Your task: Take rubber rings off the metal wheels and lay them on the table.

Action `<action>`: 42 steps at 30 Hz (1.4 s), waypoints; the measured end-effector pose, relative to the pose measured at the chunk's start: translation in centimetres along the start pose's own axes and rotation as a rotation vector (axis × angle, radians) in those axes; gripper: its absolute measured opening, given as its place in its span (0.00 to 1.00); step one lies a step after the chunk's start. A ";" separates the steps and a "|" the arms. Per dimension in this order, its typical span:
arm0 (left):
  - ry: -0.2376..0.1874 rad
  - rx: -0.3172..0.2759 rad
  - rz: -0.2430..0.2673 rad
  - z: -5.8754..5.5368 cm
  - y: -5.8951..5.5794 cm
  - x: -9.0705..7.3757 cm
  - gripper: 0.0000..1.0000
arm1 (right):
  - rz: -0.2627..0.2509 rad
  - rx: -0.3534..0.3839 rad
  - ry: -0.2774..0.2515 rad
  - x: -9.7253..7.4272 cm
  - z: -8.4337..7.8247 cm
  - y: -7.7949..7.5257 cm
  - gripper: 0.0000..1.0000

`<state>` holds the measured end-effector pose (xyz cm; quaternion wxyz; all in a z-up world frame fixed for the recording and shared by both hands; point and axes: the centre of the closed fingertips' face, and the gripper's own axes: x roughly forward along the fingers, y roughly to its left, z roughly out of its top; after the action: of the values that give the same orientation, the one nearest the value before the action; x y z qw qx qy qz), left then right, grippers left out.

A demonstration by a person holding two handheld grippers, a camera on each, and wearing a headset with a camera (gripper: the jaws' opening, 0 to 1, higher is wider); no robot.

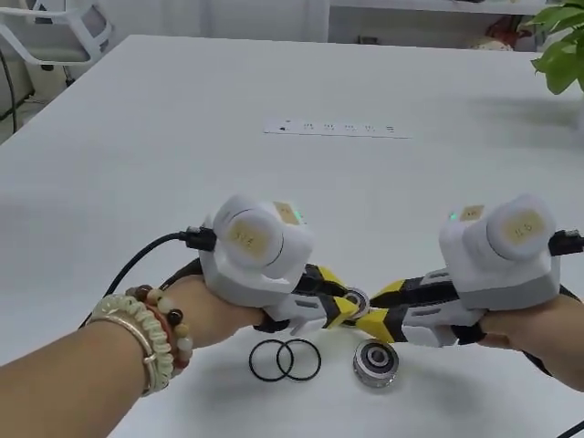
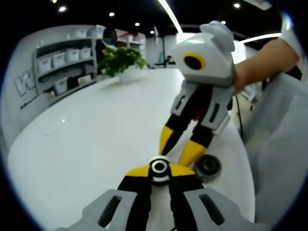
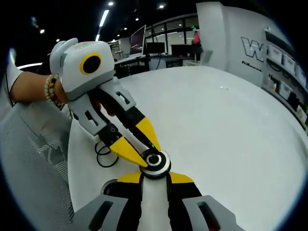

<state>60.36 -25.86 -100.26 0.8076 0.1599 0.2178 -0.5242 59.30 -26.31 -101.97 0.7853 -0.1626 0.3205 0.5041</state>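
Bench (image 1: 137, 137): white and wide; a power strip (image 1: 336, 128) lies flat toward the far edge, a leafy plant (image 1: 561, 50) stands at the far right corner, and a chair (image 1: 55, 32) is beyond the far left corner.
Left gripper (image 2: 159, 172): close to the near edge, jaws pressed together on the held wheel, one yellow tip on each side of it.
Held wheel (image 1: 355, 299): small and metal with a dark rim, up off the bench surface between the two grippers' tips.
Right gripper (image 3: 155, 177): faces the left one, with its yellow tips at the same wheel; jaws slightly parted, and I cannot tell whether they pinch the wheel or only touch it.
Rubber rings (image 1: 285, 359): two thin black rings flat on the bench at the near edge, overlapping each other.
Second wheel (image 1: 375, 359): lies flat on the bench just beside the rings, not touching them.
Left wrist: several bead bracelets (image 1: 151, 333).
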 end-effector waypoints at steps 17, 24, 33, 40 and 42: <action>-0.002 0.007 -0.006 0.0 -0.1 -0.1 0.14 | -0.013 -0.030 -0.021 0.1 0.3 -0.2 0.20; -0.004 0.006 -0.006 0.0 0.0 -0.2 0.14 | -0.008 -0.055 -0.019 0.3 0.6 0.1 0.22; 0.000 0.005 -0.005 0.0 0.0 -0.2 0.14 | -0.002 -0.054 -0.013 -0.2 0.0 0.0 0.13; 0.002 0.003 -0.001 0.0 0.0 -0.2 0.14 | 0.006 -0.029 -0.010 -0.3 -0.1 0.1 0.09; 0.002 0.003 0.000 0.0 0.0 -0.2 0.14 | 0.017 0.003 -0.017 -0.4 -0.2 0.1 0.06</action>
<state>60.30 -25.71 -100.20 0.8072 0.1615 0.2177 -0.5243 59.04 -26.65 -101.86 0.7839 -0.1541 0.3161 0.5117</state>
